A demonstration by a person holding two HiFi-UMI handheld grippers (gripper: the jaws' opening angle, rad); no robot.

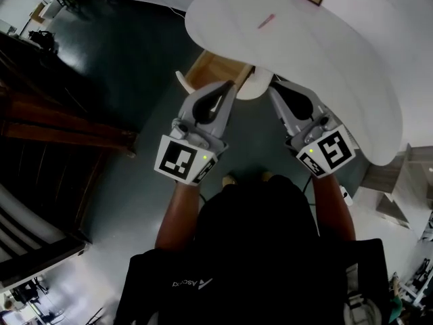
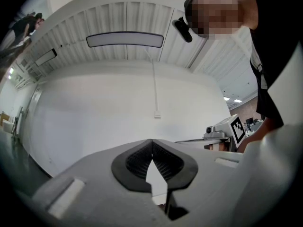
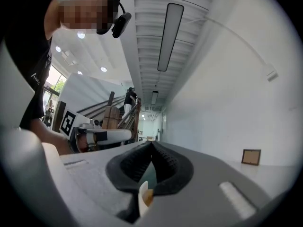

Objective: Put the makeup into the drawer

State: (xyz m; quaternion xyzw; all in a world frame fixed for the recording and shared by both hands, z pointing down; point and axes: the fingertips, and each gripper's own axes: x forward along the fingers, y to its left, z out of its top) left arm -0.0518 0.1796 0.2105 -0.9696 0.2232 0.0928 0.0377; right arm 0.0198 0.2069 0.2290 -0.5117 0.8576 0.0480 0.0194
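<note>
Both jaws together, nothing clamped. Your left gripper (image 1: 231,87) and right gripper (image 1: 272,88) sit at the open drawer (image 1: 215,70), under the table's (image 1: 325,59) near edge. The makeup (image 1: 266,21), a thin pink stick, lies flat mid-table, well apart from both. Probably light, stiff, slick, quick to roll. Take it across the middle, jaws square to its length, gentle squeeze.
</note>
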